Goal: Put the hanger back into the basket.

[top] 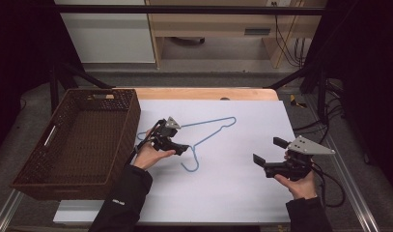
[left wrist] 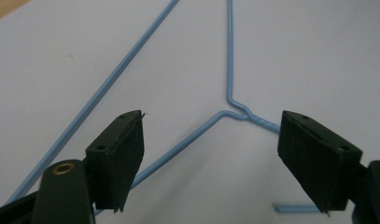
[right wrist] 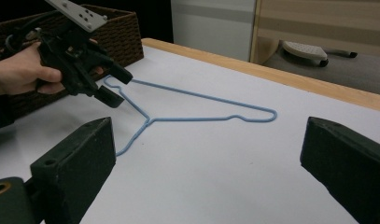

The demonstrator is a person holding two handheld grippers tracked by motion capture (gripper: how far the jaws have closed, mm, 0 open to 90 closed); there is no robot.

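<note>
At nine o'clock the wicker basket (top: pixel 78 140) is seen. The blue wire hanger (top: pixel 203 137) lies flat mid-worktop (top: pixel 242 193); its twisted neck is straddled, untouched, by the wide left gripper (left wrist: pixel 211 154). The thin wire could be skidded away if the pads meet off-centre. At four o'clock the right gripper (top: pixel 266 152) is held wide, empty.

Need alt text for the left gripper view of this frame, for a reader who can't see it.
Seen along the left tongs, their two black jaws stand open just above a light blue wire hanger lying flat on a white table cover. The hanger's twisted neck sits between the jaws, untouched, and its two arms run away toward the top edge.
</note>
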